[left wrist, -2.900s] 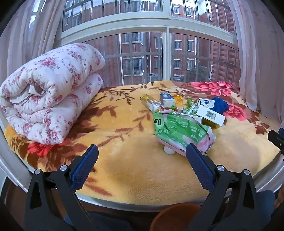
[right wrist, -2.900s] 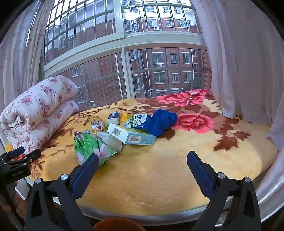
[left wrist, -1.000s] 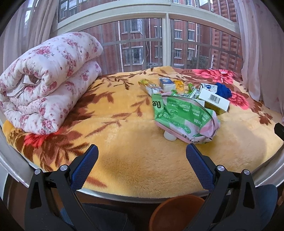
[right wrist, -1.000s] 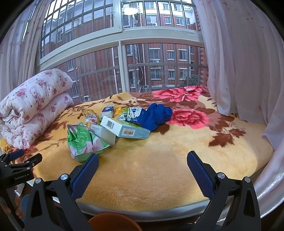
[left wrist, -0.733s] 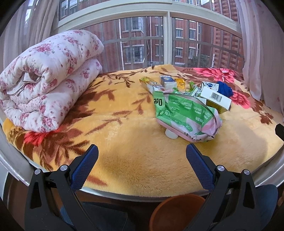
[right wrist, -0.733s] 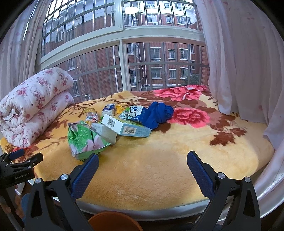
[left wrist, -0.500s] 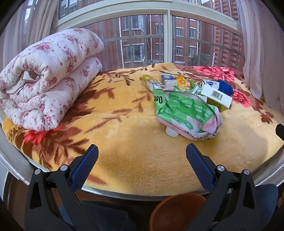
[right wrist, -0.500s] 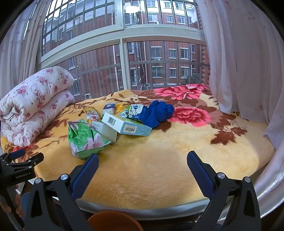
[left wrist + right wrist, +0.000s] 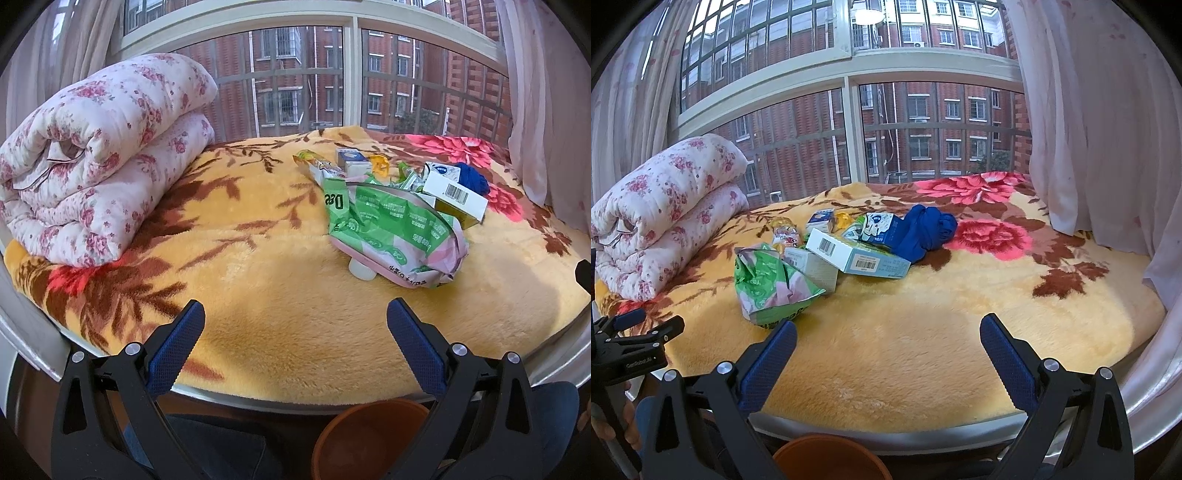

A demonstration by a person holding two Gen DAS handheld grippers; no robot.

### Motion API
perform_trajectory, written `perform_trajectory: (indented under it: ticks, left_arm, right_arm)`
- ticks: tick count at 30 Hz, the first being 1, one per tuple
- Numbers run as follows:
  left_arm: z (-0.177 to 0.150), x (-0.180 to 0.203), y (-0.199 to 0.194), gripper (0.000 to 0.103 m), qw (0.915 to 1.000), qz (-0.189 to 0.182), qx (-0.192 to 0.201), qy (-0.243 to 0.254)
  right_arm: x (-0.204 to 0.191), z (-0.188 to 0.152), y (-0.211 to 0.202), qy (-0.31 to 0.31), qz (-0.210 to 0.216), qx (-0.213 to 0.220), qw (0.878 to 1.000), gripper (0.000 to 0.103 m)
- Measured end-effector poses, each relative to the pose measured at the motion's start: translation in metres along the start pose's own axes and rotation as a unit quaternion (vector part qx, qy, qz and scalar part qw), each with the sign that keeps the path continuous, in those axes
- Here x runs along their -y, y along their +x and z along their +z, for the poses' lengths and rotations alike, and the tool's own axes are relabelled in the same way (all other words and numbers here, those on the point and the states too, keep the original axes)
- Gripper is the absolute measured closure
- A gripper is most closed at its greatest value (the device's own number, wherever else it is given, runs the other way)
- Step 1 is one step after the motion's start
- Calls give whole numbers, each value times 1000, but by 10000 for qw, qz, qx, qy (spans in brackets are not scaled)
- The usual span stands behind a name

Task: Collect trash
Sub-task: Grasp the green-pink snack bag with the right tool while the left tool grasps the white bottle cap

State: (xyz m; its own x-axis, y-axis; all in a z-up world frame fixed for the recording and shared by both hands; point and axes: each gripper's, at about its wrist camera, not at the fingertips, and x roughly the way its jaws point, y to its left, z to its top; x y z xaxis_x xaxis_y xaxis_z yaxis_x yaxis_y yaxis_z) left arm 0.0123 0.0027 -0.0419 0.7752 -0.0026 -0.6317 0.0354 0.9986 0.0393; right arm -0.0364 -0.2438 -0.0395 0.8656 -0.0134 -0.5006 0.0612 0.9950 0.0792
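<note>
1. my left gripper [image 9: 294, 332]: bottom of the left wrist view, jaws spread wide, holding nothing, above the near edge of the yellow floral blanket [image 9: 258, 295].
2. my right gripper [image 9: 888, 345]: bottom of the right wrist view, jaws equally wide, empty.
3. trash pile: right of centre in the left view, left of centre in the right view. i count a crumpled green wrapper [image 9: 391, 229] nearest me, a white barcoded box [image 9: 855, 254] leaning on a smaller box, small cartons and packets behind.
4. blue cloth [image 9: 925, 230]: touching the far right side of the pile.
5. rolled floral quilt [image 9: 99, 155]: upper left, well apart from the trash.
6. orange bin [image 9: 365, 439]: bottom edge, below the ledge.
</note>
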Motion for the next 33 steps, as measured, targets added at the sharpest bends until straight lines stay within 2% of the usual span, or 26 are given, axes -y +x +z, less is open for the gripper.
perform_trajectory:
  ticks: [3, 10, 14, 16, 18, 22, 25, 26, 28, 29, 32, 33]
  left_arm:
    - [-2, -4, 0, 7, 10000, 13, -21, -16]
    - [-6, -22, 3, 7, 9997, 121, -85, -172]
    - [-8, -36, 4, 7, 9993, 190, -117, -316]
    - [-9, -42, 3, 7, 9990, 207, -114, -375]
    - [-10, -47, 2, 7, 9988, 229, -103, -411]
    - [-11, -53, 1, 7, 9985, 265, -94, -470]
    - [-11, -56, 0, 7, 9983, 266, -94, -511]
    - [-11, -57, 0, 7, 9983, 268, -88, -515]
    - [-11, -58, -1, 7, 9983, 266, -74, -517]
    - [-10, -58, -2, 7, 9983, 257, -65, -517]
    - [-10, -58, -4, 7, 9984, 251, -21, -506]
    - [-10, -57, -5, 7, 9984, 252, -12, -501]
  right_arm:
    - [-1, 0, 5, 50, 127, -78, 9999, 5]
    - [-26, 2, 36, 137, 1016, -429, 9938, 5]
    - [-47, 5, 65, 253, 1457, -786, 9859, 5]
    - [-53, 6, 79, 367, 1489, -945, 9836, 5]
    - [-60, 8, 96, 422, 1339, -1122, 9837, 5]
    - [-73, 14, 118, 422, 1401, -1355, 9799, 6]
    - [-80, 16, 135, 438, 1322, -1512, 9787, 25]
    - [-82, 15, 140, 429, 1274, -1591, 9781, 38]
    - [-84, 13, 150, 456, 1236, -1739, 9759, 42]
    - [-84, 12, 153, 493, 1249, -1783, 9748, 48]
    - [-79, 10, 154, 647, 1399, -1801, 9715, 56]
    - [-77, 10, 151, 672, 1436, -1761, 9715, 67]
